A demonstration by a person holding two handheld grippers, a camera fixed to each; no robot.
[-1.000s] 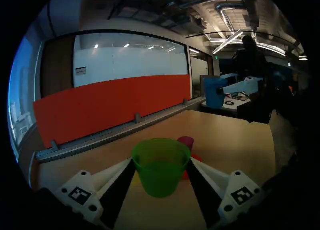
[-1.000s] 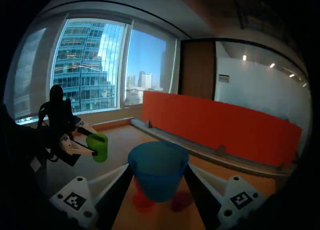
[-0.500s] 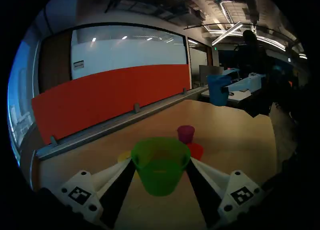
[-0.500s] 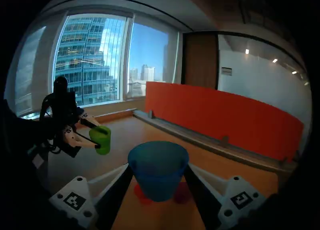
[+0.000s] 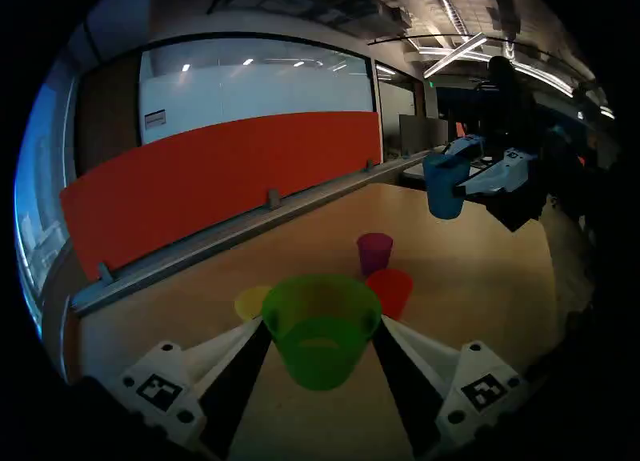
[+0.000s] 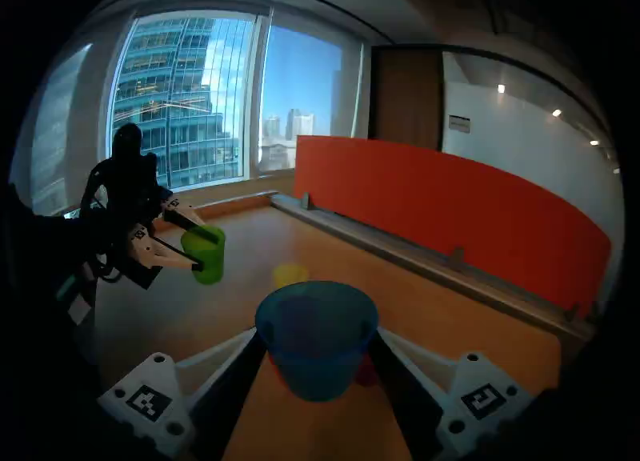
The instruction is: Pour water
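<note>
In the left gripper view my left gripper point(image 5: 322, 341) is shut on a translucent green cup point(image 5: 322, 329) held upright above the wooden table point(image 5: 472, 261). Beyond it on the table stand a purple cup point(image 5: 374, 253), a red cup point(image 5: 390, 291) and a yellow cup point(image 5: 253, 302). Far right, the blue cup point(image 5: 444, 186) hangs in the other gripper. In the right gripper view my right gripper point(image 6: 317, 357) is shut on that blue cup point(image 6: 317, 347). To the left there, the green cup point(image 6: 204, 254) is gripped by the left gripper point(image 6: 172, 245). A yellow cup point(image 6: 289, 274) shows beyond the blue rim.
An orange divider panel point(image 5: 216, 185) on a metal rail runs along the table's far edge. Large windows point(image 6: 192, 109) lie behind the person's dark arm point(image 6: 48, 253). Bare table surface point(image 6: 416, 301) stretches between the cups and the divider.
Both cameras have tipped downward or risen: the table cups come fully into sight, with the yellow cup now seen in both views. The blue and green cups appear closer to each other.
</note>
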